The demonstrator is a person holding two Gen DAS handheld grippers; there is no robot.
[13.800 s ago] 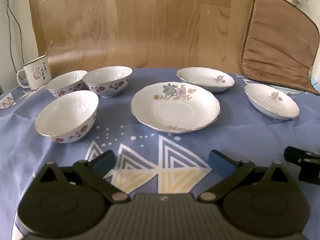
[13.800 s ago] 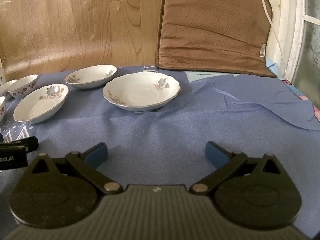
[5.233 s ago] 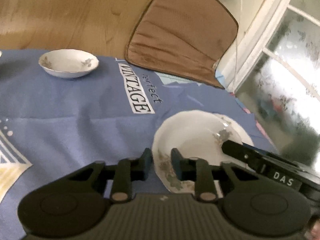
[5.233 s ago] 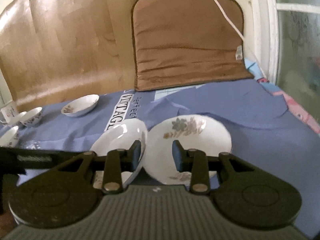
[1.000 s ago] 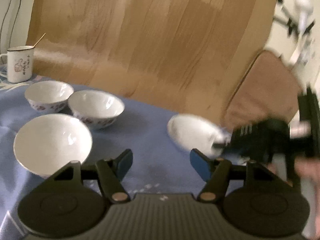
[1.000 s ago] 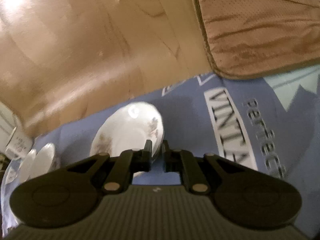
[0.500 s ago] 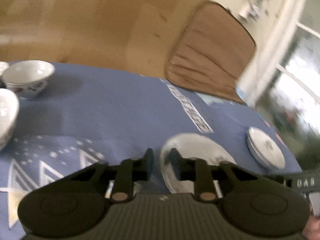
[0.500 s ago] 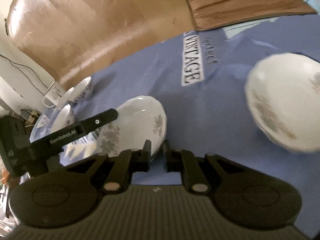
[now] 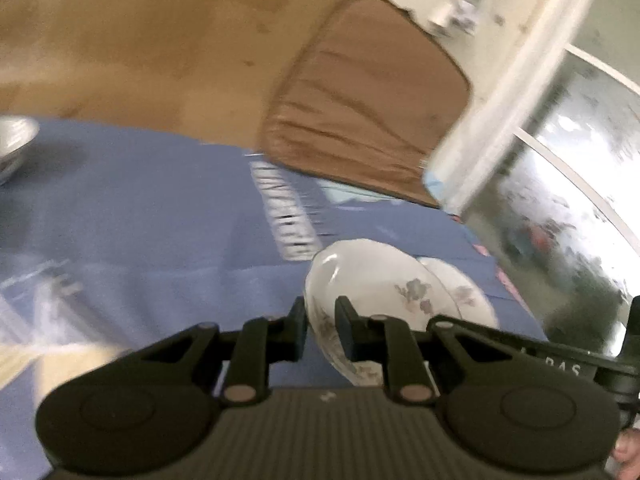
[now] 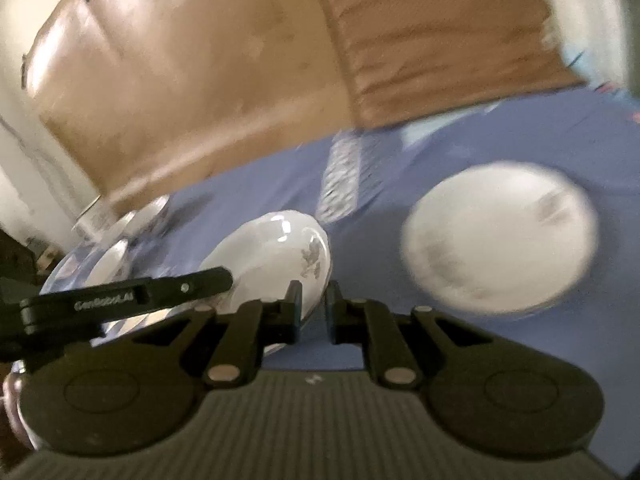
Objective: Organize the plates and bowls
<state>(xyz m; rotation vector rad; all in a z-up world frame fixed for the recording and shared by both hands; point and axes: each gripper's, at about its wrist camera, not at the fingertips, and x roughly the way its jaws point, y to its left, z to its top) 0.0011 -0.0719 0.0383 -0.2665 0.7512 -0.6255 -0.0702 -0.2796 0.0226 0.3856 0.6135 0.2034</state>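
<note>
Blue cloth (image 9: 160,220) over the table, white print on it, too smeared to read. Both views are motion-blurred.

L gripper (image 9: 320,312): jaws narrow, pinched on the near-left rim of a small white dish (image 9: 380,280) w/ grey-blue flower marks. Dish is tilted, far edge higher, and seems clear of the cloth; can't be sure under the blur.

R gripper (image 10: 312,296): jaws narrow too, clamped on the rim of a dish (image 10: 272,248) w/ the same flower marks, gripping its right-hand edge. Looks like the same dish, held from two sides. In the R view the L gripper's black finger bar crosses in front of the dish from the left; in the L view a black bar of the R gripper sits low right.

Plate pile (image 9: 464,292): white, on the cloth just behind and right of the held dish, partly hidden by it in the L view. In the R view the pile (image 10: 500,240) lies to the right of the dish w/ a gap of bare cloth between. Can't count the plates.

Bowls (image 10: 116,248): white, clustered far left by the table edge. One bowl (image 9: 12,140) shows at the left edge of the L view.

Bkgd: wood board (image 9: 140,40) leaning behind the table, brown cushion (image 9: 360,120) propped beside it, window (image 9: 560,200) on the right.
</note>
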